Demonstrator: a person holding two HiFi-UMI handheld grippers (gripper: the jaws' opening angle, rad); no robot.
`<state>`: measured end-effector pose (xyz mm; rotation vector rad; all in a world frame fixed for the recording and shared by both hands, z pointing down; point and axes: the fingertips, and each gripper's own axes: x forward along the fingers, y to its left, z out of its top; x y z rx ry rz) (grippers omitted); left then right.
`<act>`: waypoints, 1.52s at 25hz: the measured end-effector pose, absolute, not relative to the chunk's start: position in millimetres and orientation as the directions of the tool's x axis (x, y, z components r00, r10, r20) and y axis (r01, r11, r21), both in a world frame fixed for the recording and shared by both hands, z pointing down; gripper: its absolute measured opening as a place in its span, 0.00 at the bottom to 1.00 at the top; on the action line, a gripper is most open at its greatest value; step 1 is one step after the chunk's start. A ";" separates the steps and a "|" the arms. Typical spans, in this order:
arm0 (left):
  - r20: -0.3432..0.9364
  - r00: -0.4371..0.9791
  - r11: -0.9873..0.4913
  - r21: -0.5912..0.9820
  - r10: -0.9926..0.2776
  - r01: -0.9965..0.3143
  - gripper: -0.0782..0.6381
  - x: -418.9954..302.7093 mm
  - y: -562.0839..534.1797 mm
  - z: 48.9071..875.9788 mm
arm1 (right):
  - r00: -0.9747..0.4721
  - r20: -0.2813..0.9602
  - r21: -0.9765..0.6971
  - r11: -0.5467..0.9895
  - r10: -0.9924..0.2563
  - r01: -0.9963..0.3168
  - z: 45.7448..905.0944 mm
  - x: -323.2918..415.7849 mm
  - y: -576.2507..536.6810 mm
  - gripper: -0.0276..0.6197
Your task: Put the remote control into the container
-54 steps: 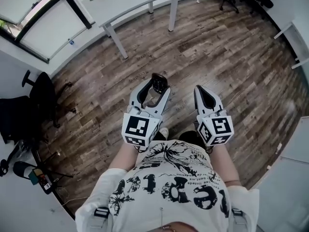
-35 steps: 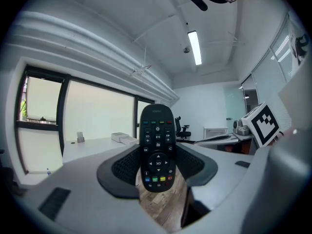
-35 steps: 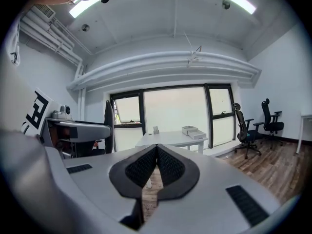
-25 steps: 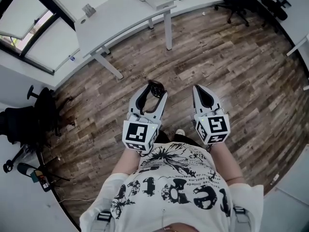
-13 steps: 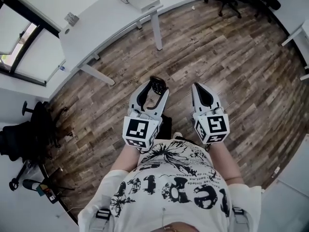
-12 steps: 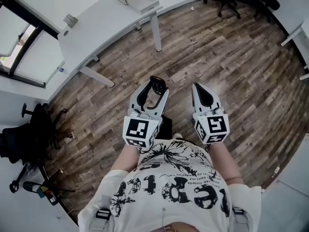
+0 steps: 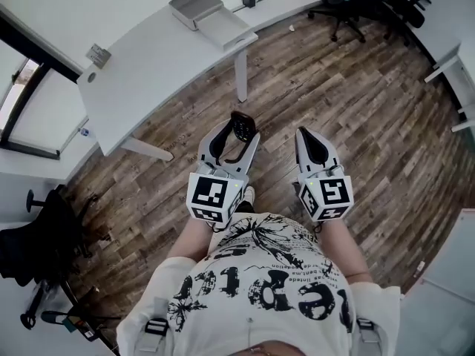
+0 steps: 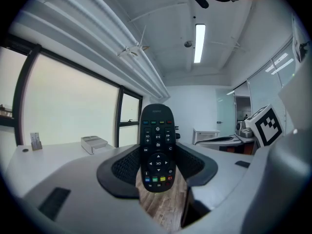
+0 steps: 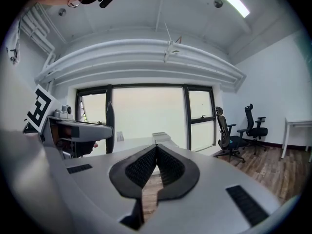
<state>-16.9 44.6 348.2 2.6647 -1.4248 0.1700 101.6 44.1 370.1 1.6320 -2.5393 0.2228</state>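
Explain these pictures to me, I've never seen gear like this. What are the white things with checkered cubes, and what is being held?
No robot here: a person holds a two-jaw hand tool, a gripper, in each hand; the cubes belong to them. The downward picture comes from a camera on the person's head. The other two come from cameras riding on each gripper, looking along its jaws. The left gripper is shut on a black remote. The right gripper is shut and empty. Ahead, on a wood floor, stands a white desk with a gray box on it.
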 end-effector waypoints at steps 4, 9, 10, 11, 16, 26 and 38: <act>0.168 0.545 -0.549 0.028 -0.821 -0.835 0.43 -51.5 -0.1 353.5 | -0.410 0.193 -0.064 0.406 -0.891 -0.912 373.1 76.7 1.2 0.05; 0.181 0.504 -0.497 0.086 -0.845 -0.863 0.43 -91.5 -38.4 365.6 | -0.429 0.230 -0.053 0.429 -0.873 -0.902 386.3 50.1 -32.9 0.05; 0.183 0.496 -0.488 0.088 -0.849 -0.868 0.43 -96.2 -44.2 367.1 | -0.434 0.234 -0.048 0.435 -0.870 -0.899 387.5 46.5 -40.2 0.05; 0.186 0.486 -0.479 0.085 -0.854 -0.874 0.43 -99.9 -49.5 368.3 | -0.440 0.235 -0.046 0.442 -0.867 -0.896 388.3 43.7 -47.8 0.05; 0.208 0.441 -0.434 0.078 -0.873 -0.897 0.43 -107.6 -78.1 376.3 | -0.488 0.238 -0.053 0.491 -0.840 -0.870 394.0 33.5 -85.2 0.05; 0.241 0.319 -0.324 0.019 -0.917 -0.946 0.43 -68.5 -161.0 377.6 | -0.610 0.220 -0.092 0.606 -0.762 -0.790 397.3 57.0 -194.6 0.05; 0.260 0.222 -0.239 -0.038 -0.940 -0.970 0.43 34.1 -286.4 370.3 | -0.712 0.220 -0.113 0.708 -0.667 -0.697 396.1 140.6 -333.1 0.05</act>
